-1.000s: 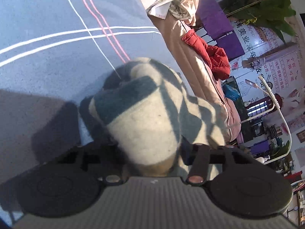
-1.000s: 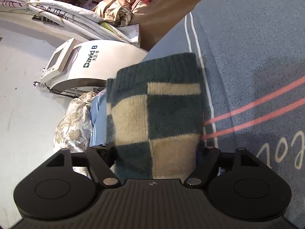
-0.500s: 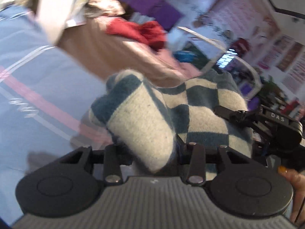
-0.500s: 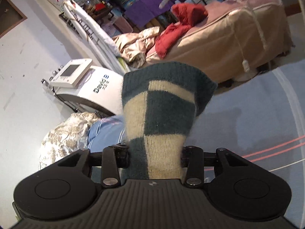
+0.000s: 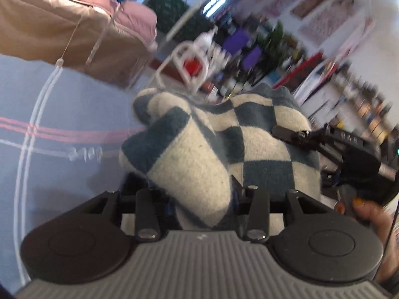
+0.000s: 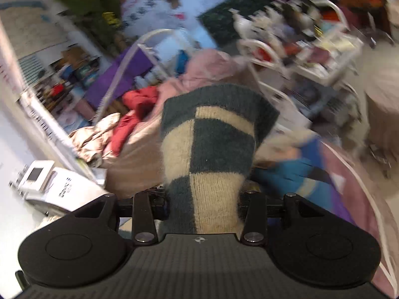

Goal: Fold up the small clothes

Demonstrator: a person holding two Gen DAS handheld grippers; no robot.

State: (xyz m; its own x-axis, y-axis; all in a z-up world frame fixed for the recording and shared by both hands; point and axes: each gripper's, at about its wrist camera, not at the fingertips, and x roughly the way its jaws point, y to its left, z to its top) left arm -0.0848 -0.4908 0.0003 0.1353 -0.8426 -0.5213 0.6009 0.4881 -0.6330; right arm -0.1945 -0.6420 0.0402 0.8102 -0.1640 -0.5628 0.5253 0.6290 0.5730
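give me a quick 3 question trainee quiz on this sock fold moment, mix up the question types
1. True or false: the checkered sock lies flat on the blue cloth.
2. What is the right gripper shut on? A) red garment B) checkered sock C) white machine
3. Fill in: in the left wrist view, the left gripper pinches one end of the sock while the ____ gripper clamps the other.

Key: 1 false, it is held up off the cloth; 2 B; 3 right
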